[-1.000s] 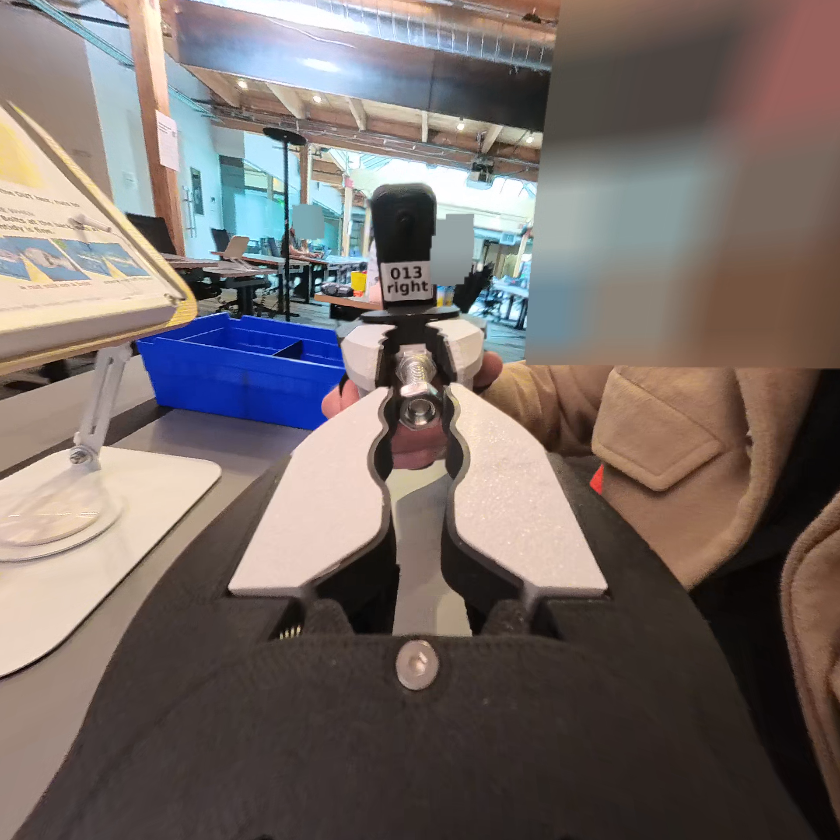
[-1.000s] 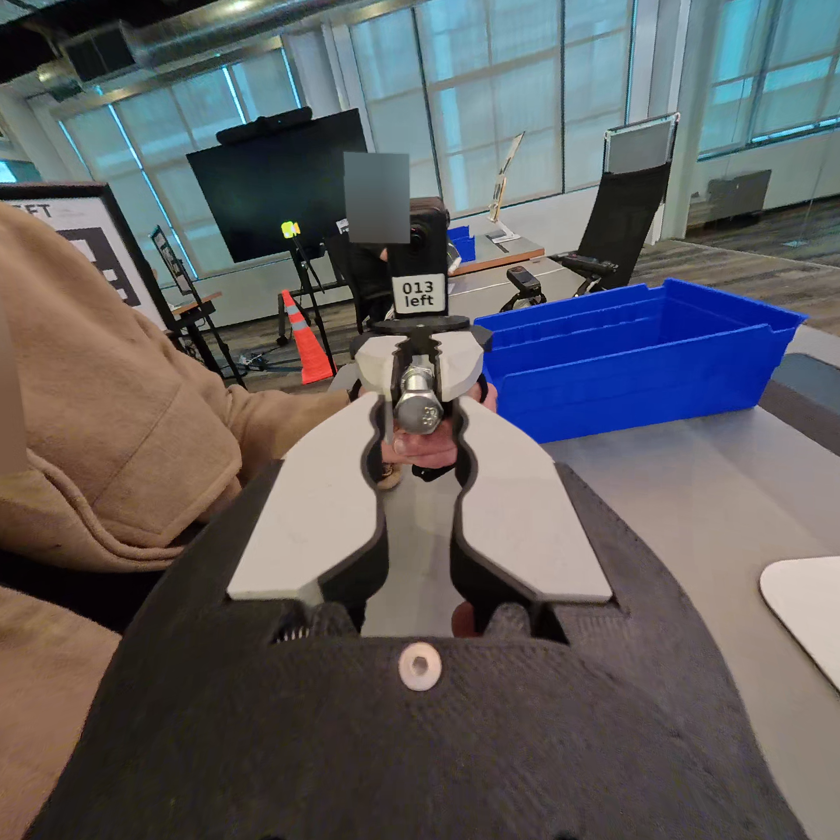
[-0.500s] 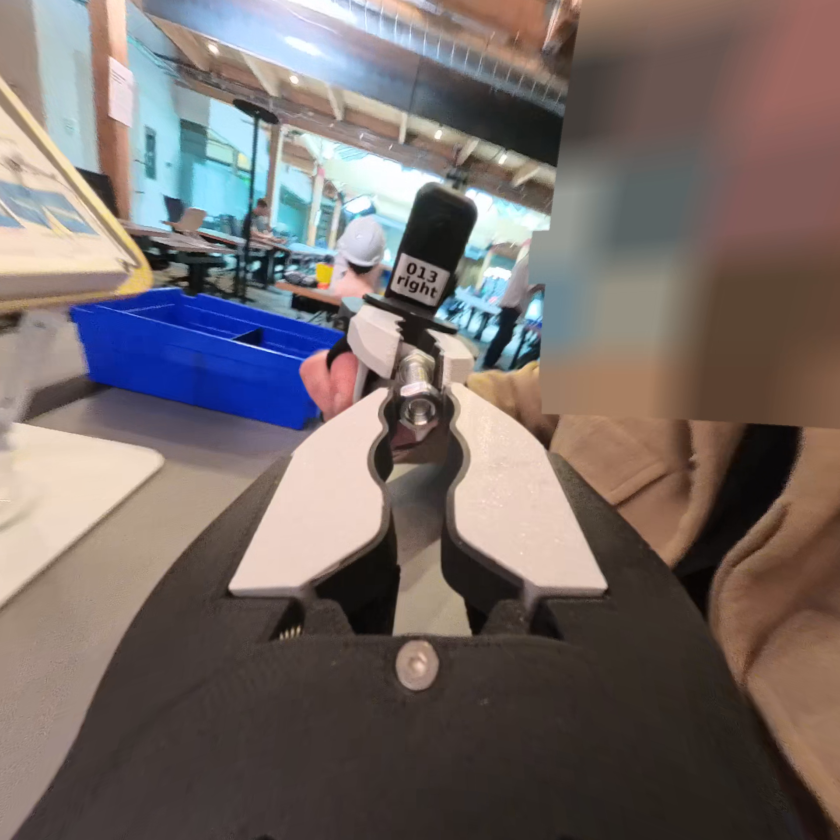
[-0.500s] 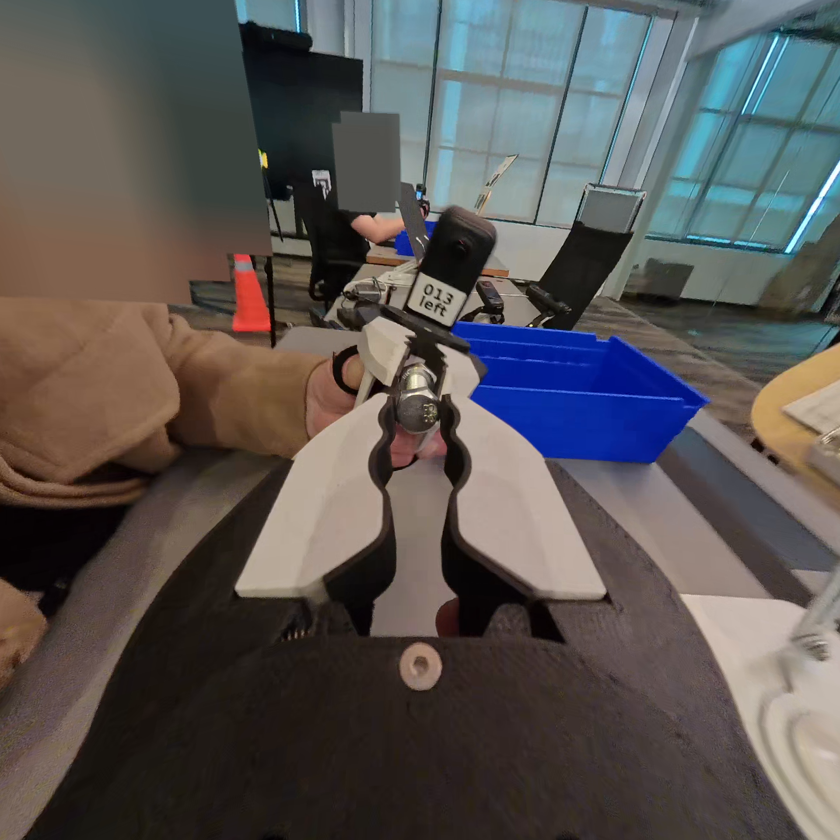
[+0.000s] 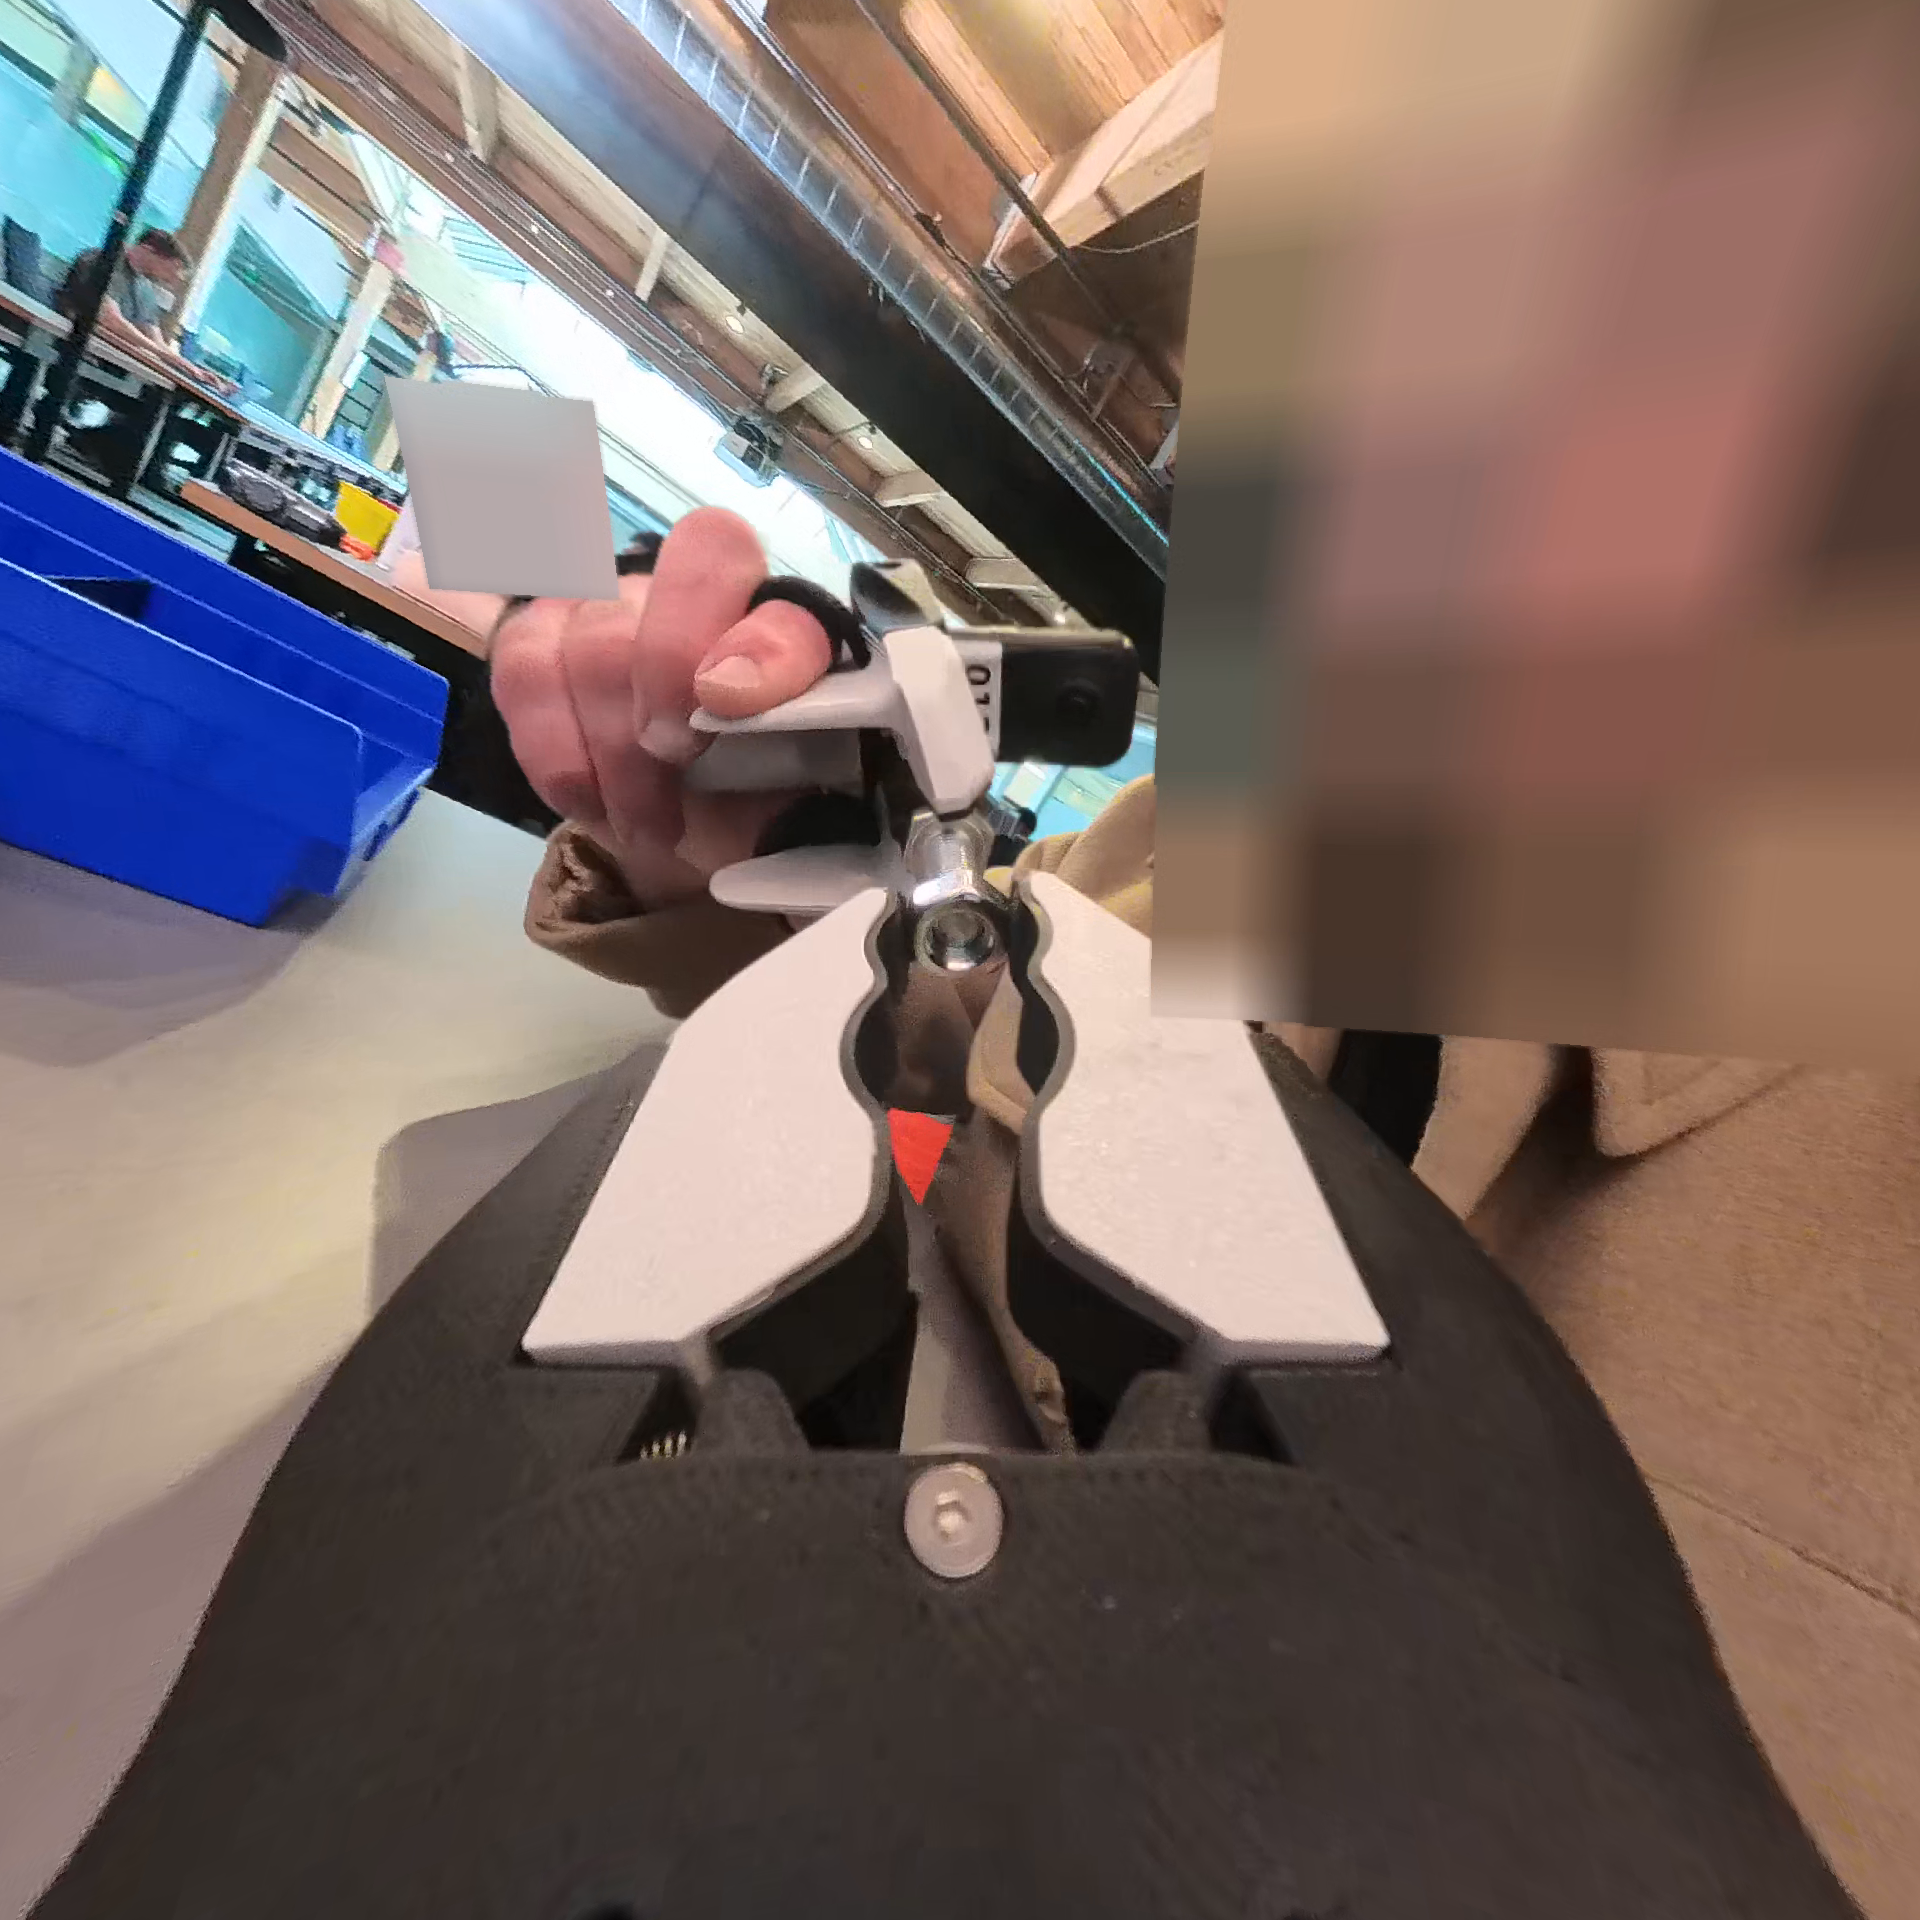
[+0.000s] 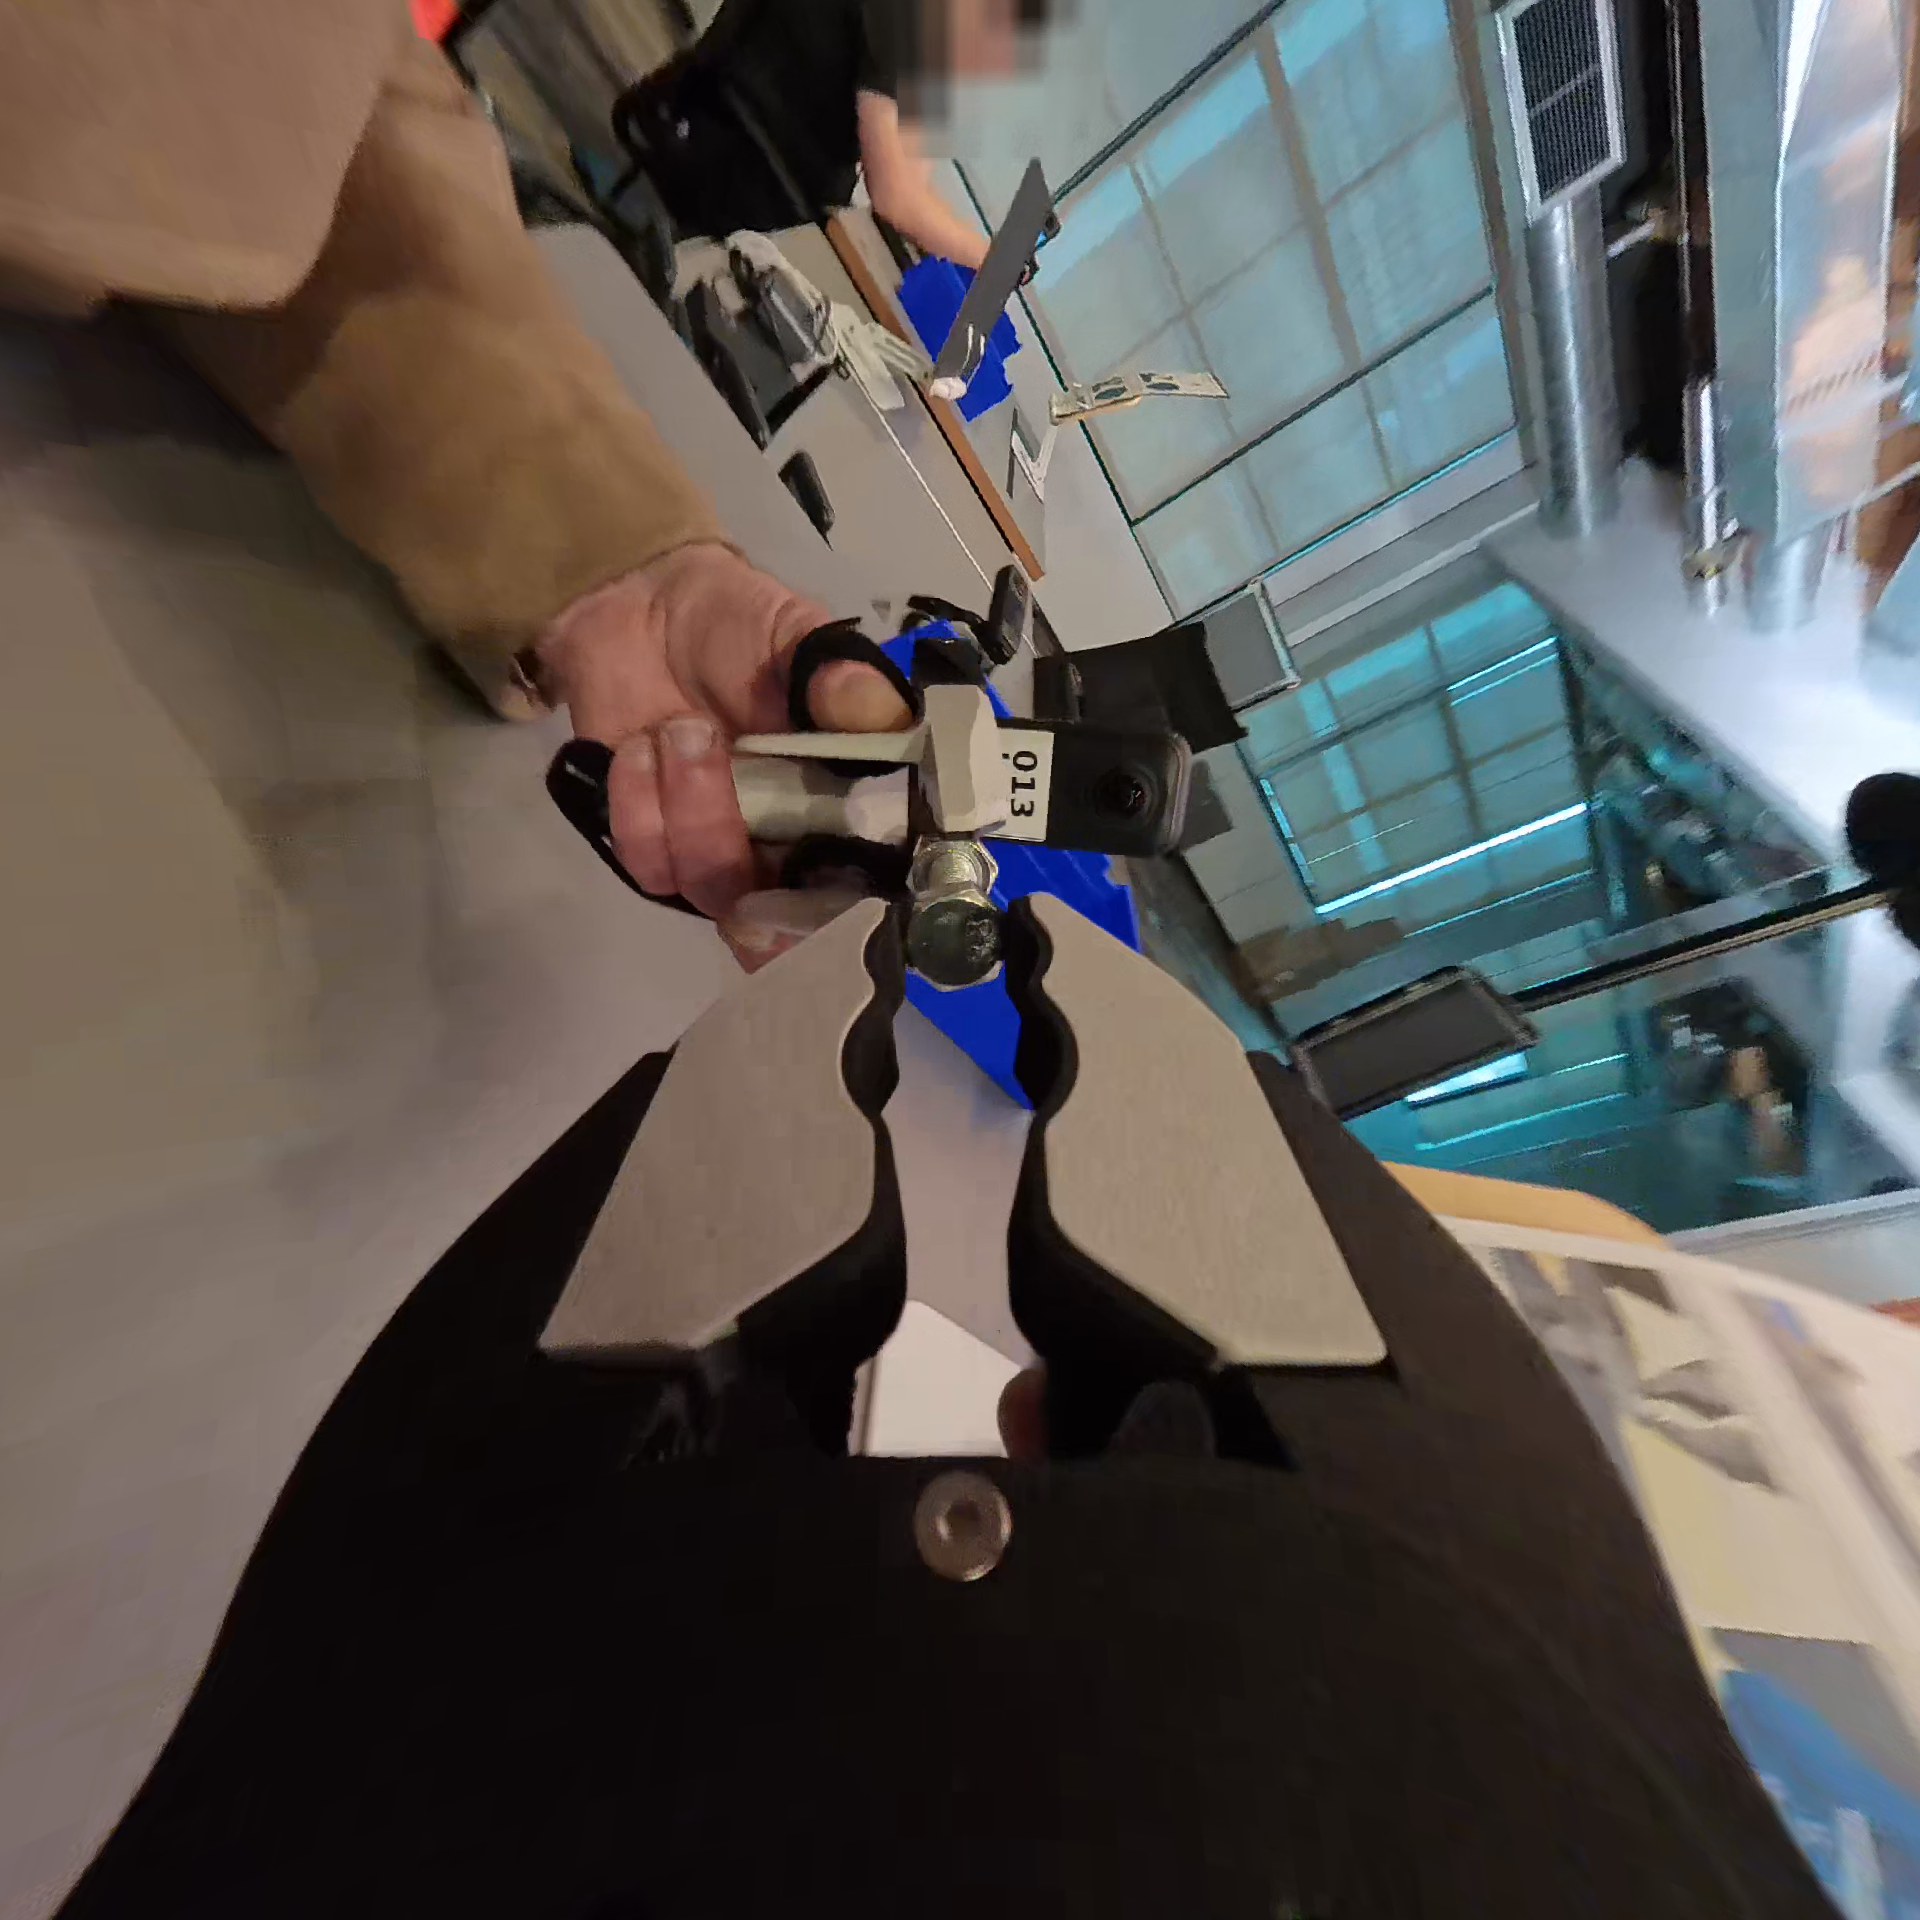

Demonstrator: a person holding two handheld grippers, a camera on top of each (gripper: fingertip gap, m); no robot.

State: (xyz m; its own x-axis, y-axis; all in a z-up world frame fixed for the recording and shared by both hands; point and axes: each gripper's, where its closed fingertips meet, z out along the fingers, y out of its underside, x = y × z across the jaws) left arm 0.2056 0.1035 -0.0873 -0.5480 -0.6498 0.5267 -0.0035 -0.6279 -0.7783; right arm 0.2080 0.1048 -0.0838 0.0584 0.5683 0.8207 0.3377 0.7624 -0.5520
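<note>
Two grippers met nose to nose above the tabletop (image 5: 260, 1091), both clamped on one silver bolt (image 6: 951, 940)! The left gripper (image 5: 956, 899) had its jaws drawn nearly closed, pinching the nut (image 5: 954, 943) at the bolt's threaded end. The right gripper (image 6: 951, 914), jaws just as narrow, gripped the bolt's hex head. The nut sat on the thread, short of the head, with some shank showing between. Each gripper was rolled a quarter-turn against the other. A blue bin (image 5: 208, 727) stood well apart from the bolt.
</note>
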